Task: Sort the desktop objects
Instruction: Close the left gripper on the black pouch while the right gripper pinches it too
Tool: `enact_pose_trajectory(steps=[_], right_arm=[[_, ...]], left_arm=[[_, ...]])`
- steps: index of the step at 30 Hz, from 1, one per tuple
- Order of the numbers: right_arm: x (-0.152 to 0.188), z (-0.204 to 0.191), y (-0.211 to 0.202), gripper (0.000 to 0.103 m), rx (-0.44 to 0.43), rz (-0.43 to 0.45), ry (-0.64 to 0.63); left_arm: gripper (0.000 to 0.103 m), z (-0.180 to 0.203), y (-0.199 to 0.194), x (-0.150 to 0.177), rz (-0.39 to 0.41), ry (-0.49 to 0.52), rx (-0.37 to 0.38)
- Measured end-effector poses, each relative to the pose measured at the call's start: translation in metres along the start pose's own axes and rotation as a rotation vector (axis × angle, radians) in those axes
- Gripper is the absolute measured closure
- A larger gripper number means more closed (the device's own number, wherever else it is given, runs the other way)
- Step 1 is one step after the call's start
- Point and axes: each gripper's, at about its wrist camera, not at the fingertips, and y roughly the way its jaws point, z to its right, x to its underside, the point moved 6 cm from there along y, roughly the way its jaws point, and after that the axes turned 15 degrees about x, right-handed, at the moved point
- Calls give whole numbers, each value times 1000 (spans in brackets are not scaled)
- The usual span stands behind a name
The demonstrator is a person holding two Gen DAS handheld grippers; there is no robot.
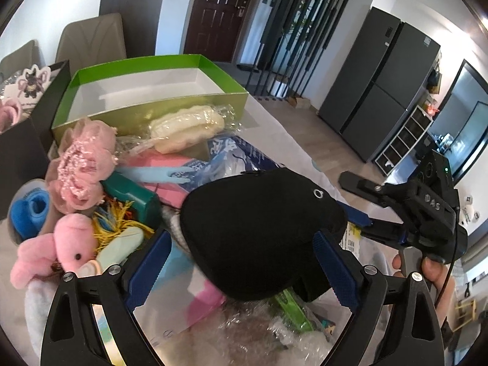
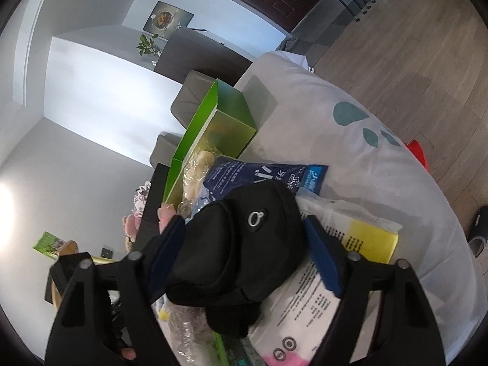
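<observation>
Sorting looks barely begun: the green box (image 1: 146, 91) at the far side of the table shows only its bare white floor, while plush toys, packets and wrapped items lie heaped in front of it. Both grippers straddle the black pouch (image 1: 262, 231) atop the near pile; the left gripper (image 1: 244, 268) stands wide apart, the right gripper (image 2: 244, 259) has its pads against the pouch's sides, though a firm clamp can't be confirmed.

We see white walls (image 1: 183, 9), a dark brown door (image 1: 219, 12), a wood floor (image 2: 411, 45), a big dark fridge (image 1: 378, 91), tan chairs (image 1: 91, 39) and black bars (image 1: 305, 15).
</observation>
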Motion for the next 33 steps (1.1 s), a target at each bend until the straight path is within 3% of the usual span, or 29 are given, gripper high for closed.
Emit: enact_pose_trajectory(steps=[4, 8, 33], right_arm=[[1, 2, 4, 45, 34, -1, -23], [2, 2, 3, 45, 52, 5, -32], [14, -40, -37, 44, 33, 89, -70]], left_arm=[[13, 2, 5, 0, 5, 18, -21], [18, 3, -2, -2, 24, 19, -16], [18, 16, -50, -21, 138, 38, 32]])
